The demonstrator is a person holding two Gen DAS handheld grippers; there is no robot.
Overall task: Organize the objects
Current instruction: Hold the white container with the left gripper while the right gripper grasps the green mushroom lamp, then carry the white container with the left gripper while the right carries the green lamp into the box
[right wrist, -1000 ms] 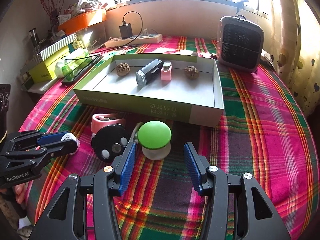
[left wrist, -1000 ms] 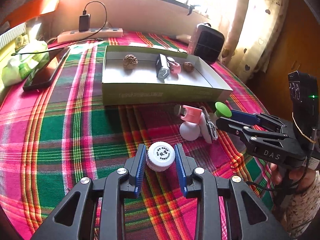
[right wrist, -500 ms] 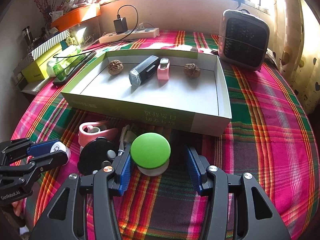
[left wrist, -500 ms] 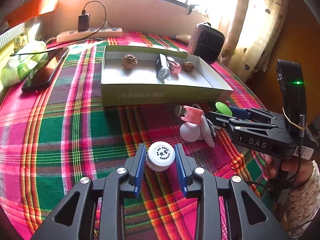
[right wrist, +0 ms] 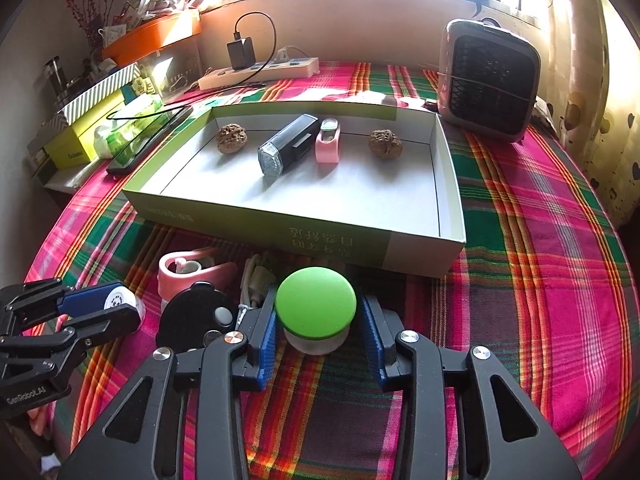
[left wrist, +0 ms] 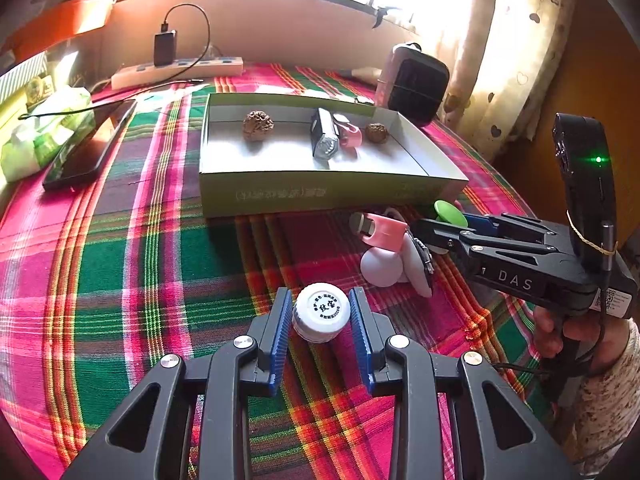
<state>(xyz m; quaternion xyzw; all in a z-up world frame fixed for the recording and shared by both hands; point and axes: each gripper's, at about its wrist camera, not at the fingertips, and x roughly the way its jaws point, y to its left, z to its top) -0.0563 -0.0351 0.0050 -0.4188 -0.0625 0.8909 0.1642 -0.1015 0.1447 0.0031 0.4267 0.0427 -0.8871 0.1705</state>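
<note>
My left gripper is shut on a white bottle cap just above the plaid cloth. My right gripper has closed in around a green-topped round item; its pads sit at both sides of the lid, contact unclear. A green cardboard tray lies beyond, holding two walnuts, a black bike light and a pink clip. In front of the tray lie a pink holder, a black round device and a white cable.
A black mini heater stands at the tray's far right corner. A power strip with charger lies by the wall. A phone and green tissue pack lie at the left. Curtain at the right.
My right gripper has moved forward around the green-topped item and its fingers have narrowed onto it. My left gripper has stayed shut on the white cap, nearly still.
</note>
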